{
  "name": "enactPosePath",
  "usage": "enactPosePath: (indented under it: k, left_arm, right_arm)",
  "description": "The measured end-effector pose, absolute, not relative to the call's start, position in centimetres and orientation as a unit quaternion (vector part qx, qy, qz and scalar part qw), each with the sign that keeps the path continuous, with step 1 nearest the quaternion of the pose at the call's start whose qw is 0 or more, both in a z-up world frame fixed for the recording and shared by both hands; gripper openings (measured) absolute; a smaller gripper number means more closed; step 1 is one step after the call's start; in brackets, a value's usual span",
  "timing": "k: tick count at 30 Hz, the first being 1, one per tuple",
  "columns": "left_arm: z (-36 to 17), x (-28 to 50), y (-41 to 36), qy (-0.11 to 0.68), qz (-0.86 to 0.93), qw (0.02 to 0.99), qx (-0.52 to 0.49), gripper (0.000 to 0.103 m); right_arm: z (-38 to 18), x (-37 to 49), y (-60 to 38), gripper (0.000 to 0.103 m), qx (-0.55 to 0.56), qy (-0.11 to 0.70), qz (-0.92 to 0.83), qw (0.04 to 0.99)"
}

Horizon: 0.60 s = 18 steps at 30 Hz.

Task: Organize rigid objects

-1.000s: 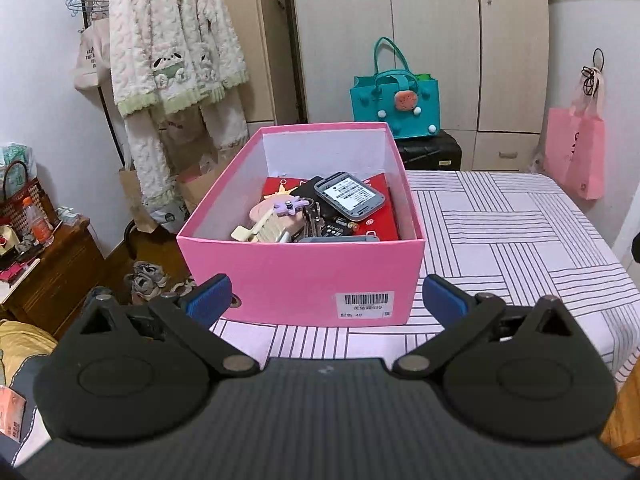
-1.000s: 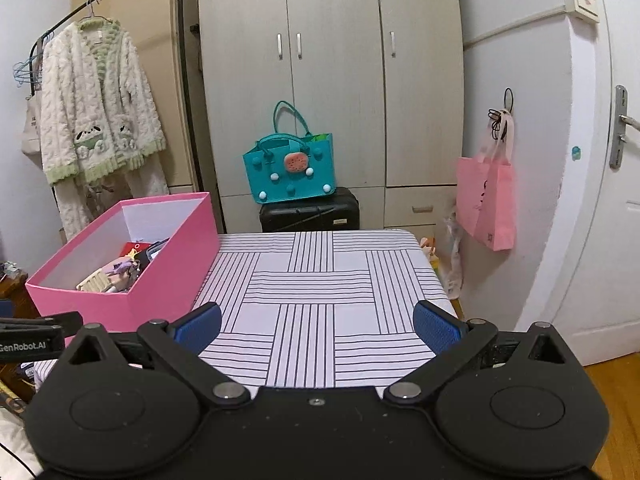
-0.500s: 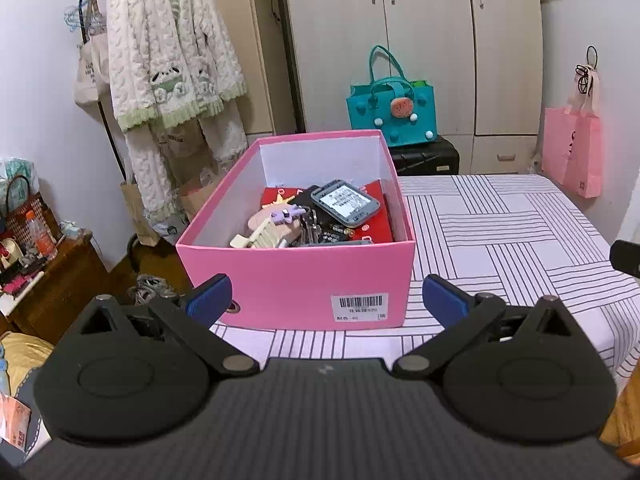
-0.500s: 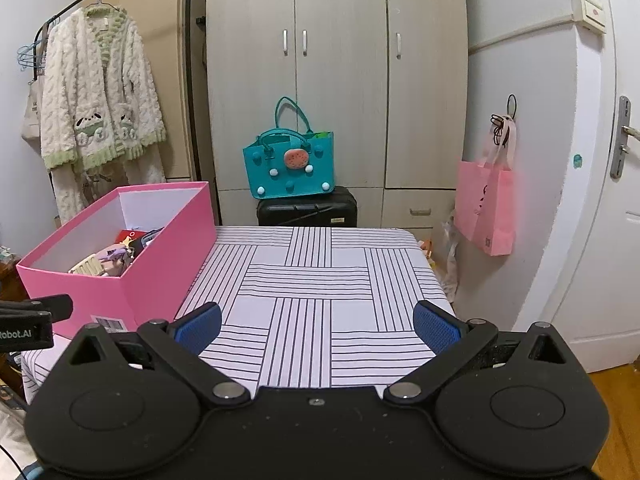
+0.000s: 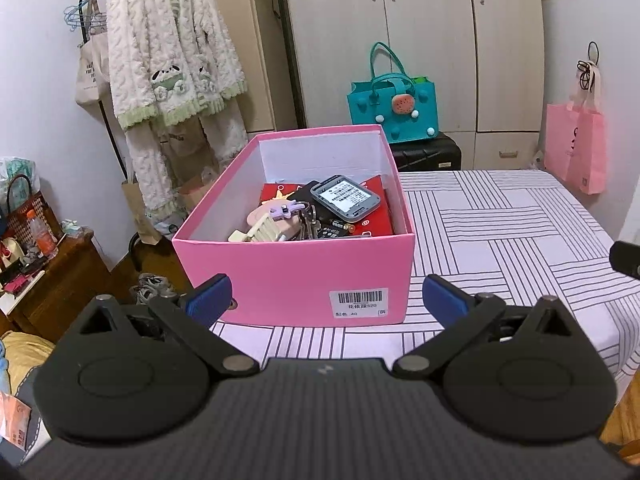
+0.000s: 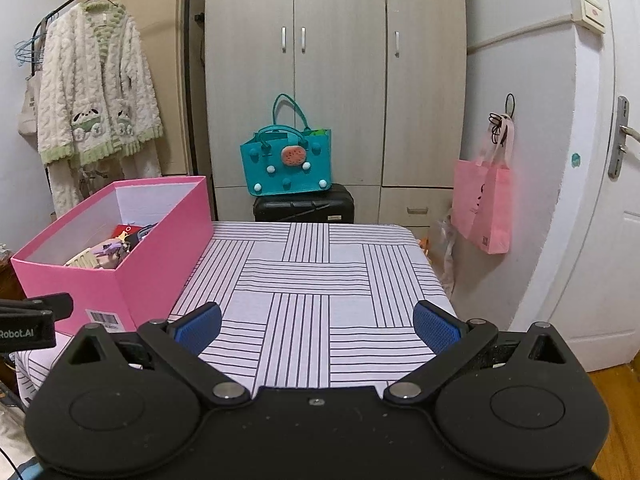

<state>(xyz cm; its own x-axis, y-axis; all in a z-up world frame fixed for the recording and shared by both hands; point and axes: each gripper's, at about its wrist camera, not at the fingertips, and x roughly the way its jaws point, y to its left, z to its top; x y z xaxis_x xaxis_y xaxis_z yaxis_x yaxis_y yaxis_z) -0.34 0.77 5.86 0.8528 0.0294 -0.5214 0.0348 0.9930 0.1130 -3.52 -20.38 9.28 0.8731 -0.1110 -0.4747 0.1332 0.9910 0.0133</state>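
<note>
While both grippers' jaws hung released and empty, reaching into the pink box (image 5: 296, 280) risked snagging the keys (image 5: 306, 220) under the phone (image 5: 346, 198).

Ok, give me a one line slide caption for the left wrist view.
Open left gripper faces a pink box of keys, a handheld device and other small items on a striped tablecloth.

A pale wardrobe (image 6: 336, 80) fills the back wall, with drawers (image 6: 416, 208) below. A teal bag (image 6: 286, 164) sits on a black case (image 6: 304, 206) in front of it. A fleecy robe (image 5: 172, 52) hangs from a rack (image 5: 100, 92) at left. A pink bag (image 6: 482, 204) hangs on the white wall beside a door (image 6: 612, 200). A striped cloth (image 6: 316, 280) covers the table. The floor (image 6: 616, 412) is wood.
</note>
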Motion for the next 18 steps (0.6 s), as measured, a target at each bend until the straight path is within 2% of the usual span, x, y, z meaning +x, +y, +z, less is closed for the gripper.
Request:
enactPosePath:
  k: [18]
  left_arm:
    - [5.67, -0.45, 0.82, 0.273, -0.009, 0.96, 0.057, 0.103]
  right_arm:
    - [9.1, -3.51, -20.66, 0.103, 0.023, 0.243, -0.063, 0.968]
